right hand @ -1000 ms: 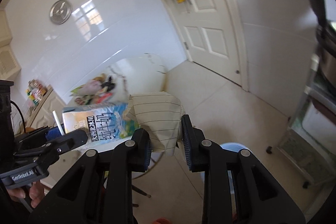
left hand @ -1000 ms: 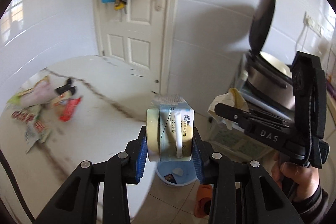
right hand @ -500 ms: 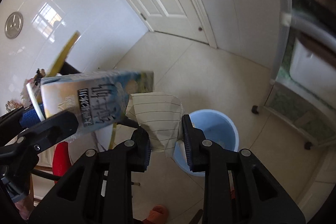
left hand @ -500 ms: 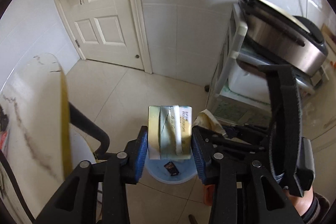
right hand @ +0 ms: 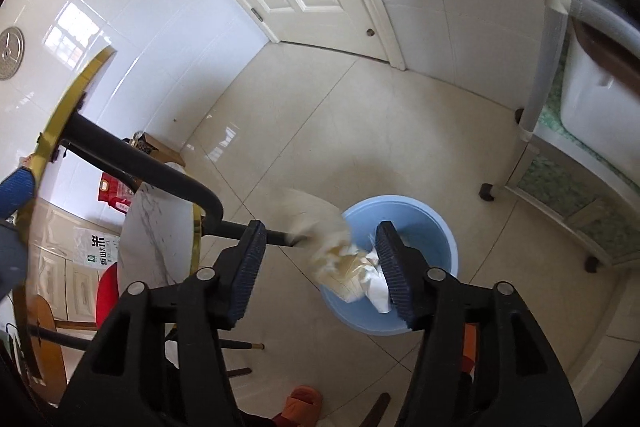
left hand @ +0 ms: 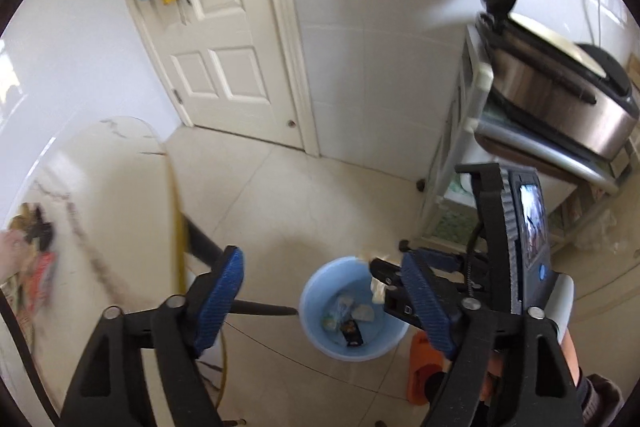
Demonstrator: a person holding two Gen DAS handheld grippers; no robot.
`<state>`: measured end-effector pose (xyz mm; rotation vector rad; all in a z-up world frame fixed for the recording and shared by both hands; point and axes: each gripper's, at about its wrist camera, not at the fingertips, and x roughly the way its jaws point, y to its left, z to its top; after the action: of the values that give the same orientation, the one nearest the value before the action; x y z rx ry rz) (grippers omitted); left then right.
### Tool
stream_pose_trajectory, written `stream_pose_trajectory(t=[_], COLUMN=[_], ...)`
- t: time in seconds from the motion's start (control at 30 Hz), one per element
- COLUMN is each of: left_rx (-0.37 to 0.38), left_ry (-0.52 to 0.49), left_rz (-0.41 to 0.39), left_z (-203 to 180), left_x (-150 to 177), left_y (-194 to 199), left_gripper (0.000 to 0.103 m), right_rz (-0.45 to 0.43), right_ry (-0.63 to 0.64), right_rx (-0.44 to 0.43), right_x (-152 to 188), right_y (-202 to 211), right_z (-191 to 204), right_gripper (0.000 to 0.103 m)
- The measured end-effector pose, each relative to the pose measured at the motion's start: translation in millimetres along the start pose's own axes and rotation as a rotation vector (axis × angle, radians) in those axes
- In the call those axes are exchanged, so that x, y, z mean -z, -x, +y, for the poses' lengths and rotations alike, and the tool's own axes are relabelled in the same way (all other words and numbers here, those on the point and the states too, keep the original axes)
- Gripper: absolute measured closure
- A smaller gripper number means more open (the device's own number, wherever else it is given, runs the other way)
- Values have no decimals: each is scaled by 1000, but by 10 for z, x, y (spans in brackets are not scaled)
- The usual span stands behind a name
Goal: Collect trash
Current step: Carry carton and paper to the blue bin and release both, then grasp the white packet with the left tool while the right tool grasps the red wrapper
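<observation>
A light blue bin stands on the floor below both grippers; it also shows in the right wrist view. My left gripper is open and empty above the bin, which holds a milk carton and other scraps. My right gripper is open; a crumpled beige paper wrapper hangs blurred between its fingers, over the bin's rim, touching the right pad. In the left wrist view the right gripper sits just right of the bin.
A round marble table with a gold rim is at the left, with several wrappers on it. A white door is behind. A metal rack with a cooker stands at the right. An orange slipper lies by the bin.
Both grippers opened over the bin. The milk carton left my left gripper and lies in the bin. The paper wrapper is loose between the right fingers, dropping towards the bin.
</observation>
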<state>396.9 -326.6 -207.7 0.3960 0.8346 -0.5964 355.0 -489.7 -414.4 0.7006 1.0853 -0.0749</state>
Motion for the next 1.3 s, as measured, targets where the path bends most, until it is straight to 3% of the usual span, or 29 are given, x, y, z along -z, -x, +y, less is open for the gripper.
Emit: stream_pose_trajectory(t=[0.13,0.37,0.5,0.63,0.83,1.03,1.3], left_rx=[-29,-100,-149,-200,-248,-219,-234], left_ry=[29,143,205,306,506,660,665], left_rz=[-66,-215,-247,-253,-186,-106,-37], left_z=[74,451,764,1187,1957,2540,2936], left_x=[157,536,943,1272,1696,1749,1514], left_y=[473,1306,1689,1876,1925,1644,1250], left_gripper=[20,7,4,2,2,2,4], right_rz=[-33,-170,-244,-276,-255,-188,-125], right_ry=[32,144,240,339,450,518,551], right_rx=[9,10,2,-27,-41,-42,-39], right_x=[31,148,277,393,480,472,301], right_y=[299,1171,1577,1771,1635,1221,700], right_z=[186,761,1258,1771,2407,2822,3112], right_gripper=[39,26,16,14,13,13,13])
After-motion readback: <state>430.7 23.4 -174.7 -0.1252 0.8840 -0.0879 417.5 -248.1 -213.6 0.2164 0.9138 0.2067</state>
